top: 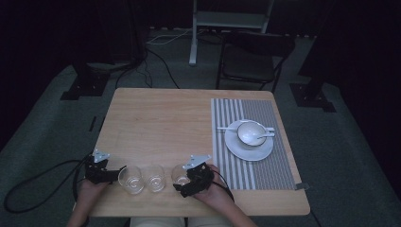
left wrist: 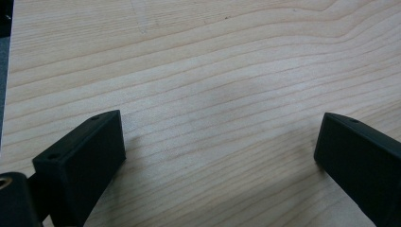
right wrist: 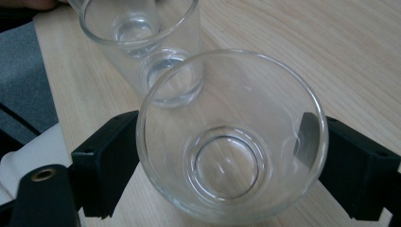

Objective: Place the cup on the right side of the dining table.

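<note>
- Right gripper (right wrist: 222,156): its fingers (right wrist: 106,161) stood either side of the nearest glass (right wrist: 231,137), black pads against or just shy of the wall. Contact on the far pad looked real, yet I could not tell whether the glass was truly clamped.
- Left gripper (left wrist: 220,151): fingers (left wrist: 82,156) spread wide over bare wood, holding nothing.
- Three clear, empty glasses stood in a row near the front edge of the counter (top: 161,118); the left glass (top: 130,179) sat just beside the left gripper, the middle glass (top: 154,178) between.
- Judgement: the grip sat low on a tapered, slick wall; squeezing gently and evenly, then lifting straight up, would guard against it slipping or tipping.
- Judgement: the middle glass was close, so a sideways drag risked a clink.
- Farther off, a white bowl (top: 250,132) on a plate (top: 249,147), on a striped mat (top: 276,161).
</note>
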A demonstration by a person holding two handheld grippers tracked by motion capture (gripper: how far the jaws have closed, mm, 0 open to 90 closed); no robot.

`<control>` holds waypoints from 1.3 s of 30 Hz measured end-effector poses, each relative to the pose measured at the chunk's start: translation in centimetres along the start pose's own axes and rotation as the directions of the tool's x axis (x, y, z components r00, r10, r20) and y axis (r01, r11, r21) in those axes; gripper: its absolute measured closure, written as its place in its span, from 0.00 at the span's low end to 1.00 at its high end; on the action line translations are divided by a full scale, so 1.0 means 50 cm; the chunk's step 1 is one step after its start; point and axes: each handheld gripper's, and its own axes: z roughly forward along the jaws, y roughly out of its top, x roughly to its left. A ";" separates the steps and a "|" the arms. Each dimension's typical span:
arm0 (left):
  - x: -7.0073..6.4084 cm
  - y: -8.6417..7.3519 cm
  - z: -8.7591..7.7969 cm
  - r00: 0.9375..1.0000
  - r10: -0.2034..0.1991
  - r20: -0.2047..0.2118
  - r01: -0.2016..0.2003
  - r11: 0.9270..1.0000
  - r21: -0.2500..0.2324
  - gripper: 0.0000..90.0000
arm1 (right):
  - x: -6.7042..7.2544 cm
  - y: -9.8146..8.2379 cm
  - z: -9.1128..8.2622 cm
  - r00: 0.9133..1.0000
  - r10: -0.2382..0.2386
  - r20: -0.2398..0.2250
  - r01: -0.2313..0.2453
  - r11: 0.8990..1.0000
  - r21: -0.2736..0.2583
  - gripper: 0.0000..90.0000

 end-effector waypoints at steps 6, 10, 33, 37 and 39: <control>0.000 0.000 0.000 1.000 0.000 0.001 0.000 1.000 0.000 0.03 | 0.002 0.005 0.009 1.000 -0.013 0.014 0.013 1.000 0.017 0.17; 0.000 0.000 0.000 1.000 0.001 0.001 -0.001 1.000 0.000 0.03 | 0.002 0.006 0.015 1.000 -0.017 0.023 0.016 1.000 0.025 0.18; 0.000 0.000 0.000 1.000 0.003 0.002 -0.003 1.000 0.001 0.03 | -0.004 0.021 0.013 0.998 -0.023 0.053 0.019 0.998 0.067 0.20; 0.000 0.000 0.000 1.000 0.002 0.002 -0.002 1.000 0.000 0.03 | -0.011 0.023 0.004 0.998 0.000 0.068 -0.004 0.998 0.055 0.20; 0.000 0.000 0.000 1.000 0.001 0.002 -0.001 1.000 0.000 0.03 | -0.014 0.024 0.000 0.997 0.004 0.071 -0.008 0.999 0.053 0.20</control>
